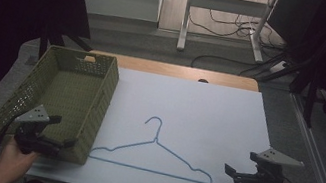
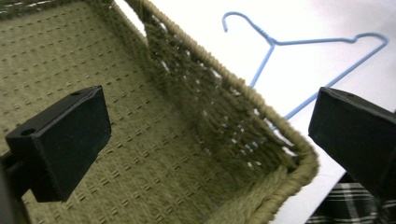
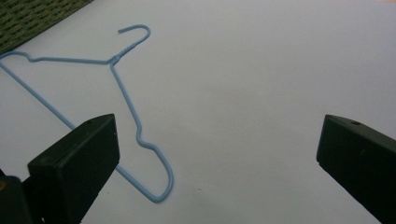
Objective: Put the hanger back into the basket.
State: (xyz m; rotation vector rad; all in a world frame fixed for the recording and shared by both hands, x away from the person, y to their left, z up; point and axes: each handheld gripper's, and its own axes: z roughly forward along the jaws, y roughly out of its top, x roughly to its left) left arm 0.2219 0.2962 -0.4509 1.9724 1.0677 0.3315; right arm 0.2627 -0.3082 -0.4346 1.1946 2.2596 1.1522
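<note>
We see a blue wire hanger lying flat on the white worktop, its left tip just beside the woven olive basket. Our left gripper hovers over the basket's near right corner, jaws wide apart and holding nothing. Our right gripper sits near the hanger's right end, not touching it, jaws likewise spread and empty.

Blue wire hanger flat on white table, its left tip just beside woven basket; left gripper over basket's near end, right gripper near hanger's right tip, both with jaws parted.
</note>
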